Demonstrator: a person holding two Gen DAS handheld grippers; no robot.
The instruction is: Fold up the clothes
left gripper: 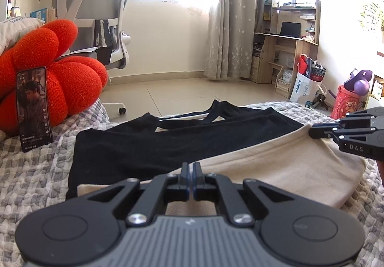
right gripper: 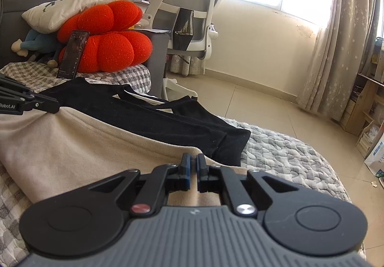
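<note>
1. The beige garment (left gripper: 276, 161) lies flat on the bed (left gripper: 36, 171), on a grey checked quilt, with its near hem along the bed's near edge. A black garment (left gripper: 148, 144) lies over its far part and runs on toward the far edge of the bed.
2. The left hand-held gripper (left gripper: 191, 166) has its jaws pressed together right at the beige hem; it looks to be pinching the fabric edge, though the cloth between the pads is hard to make out.
3. The right hand-held gripper (right gripper: 194, 159) is likewise closed down at the same hem, near the corner toward the bed's right edge, just beside the end of the black garment; a thin slit shows between its fingers, so the pinch is a judgement.
4. The relation that matters: both grippers sit on the near hem, spaced apart along it, and the garment's body stretches away from them toward the far edge. Its long axis runs across, from one gripper to the other.
5. I judge the next move to be a lift of the hem carried forward over the cloth; neither hand is nearer, so they should travel together.
6. A phone (left gripper: 33, 108) leans against a red cushion (left gripper: 72, 84) at the bed's left end, well apart from the fold.
</note>
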